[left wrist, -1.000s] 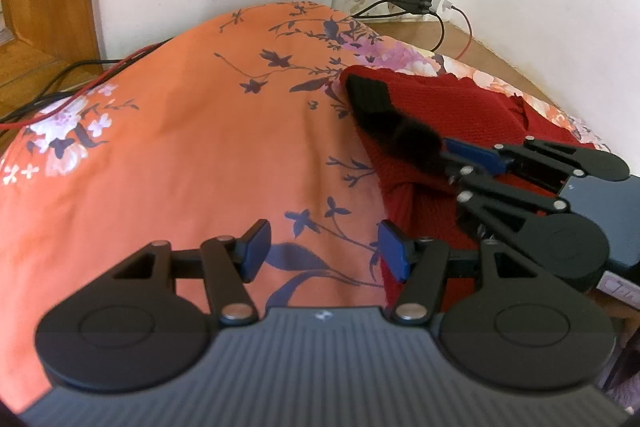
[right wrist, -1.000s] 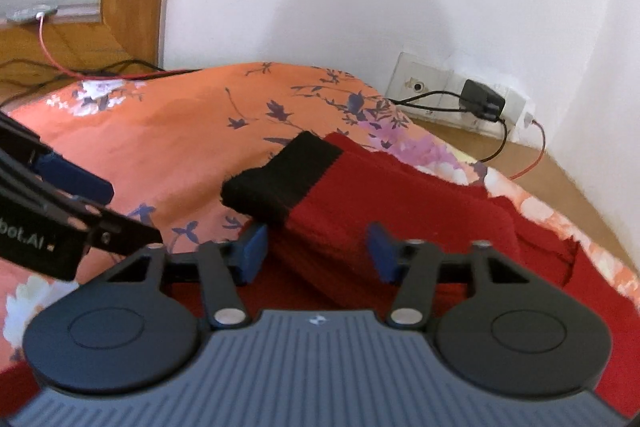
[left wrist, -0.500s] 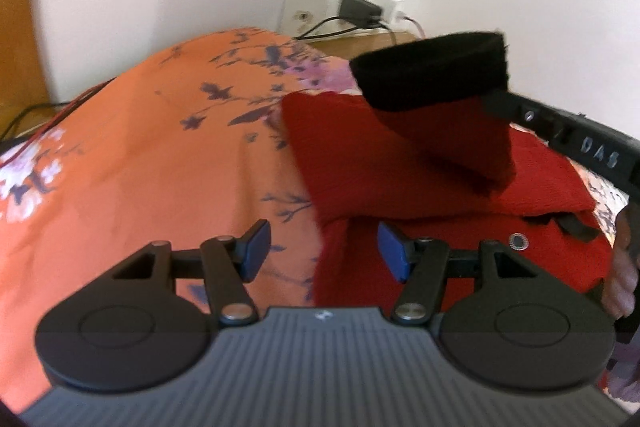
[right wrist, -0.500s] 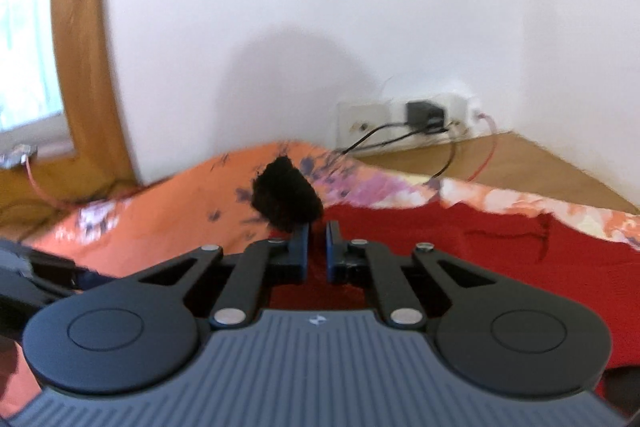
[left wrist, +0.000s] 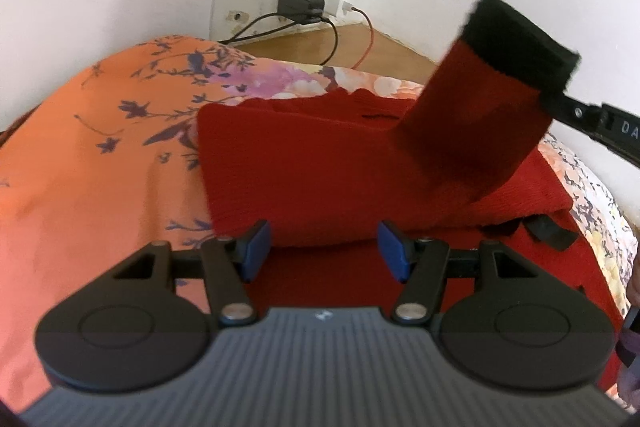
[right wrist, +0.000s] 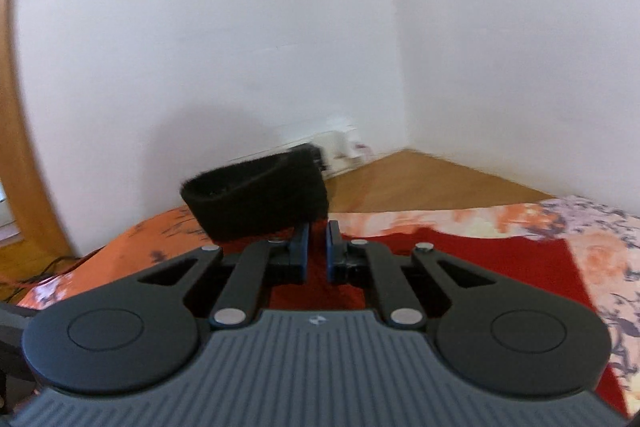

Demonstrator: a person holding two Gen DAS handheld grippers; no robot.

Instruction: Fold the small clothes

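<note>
Your right hand-held gripper is clamped shut on the sleeve near its black cuff, lifting it clear of the red sweater so it can swing across the body for the fold. Sweater lies flat on the floral bed, near the wall corner. Your left hand-held gripper is about half open, empty, low over the near hem, likely placed to pin it while the sleeve crosses.
</note>
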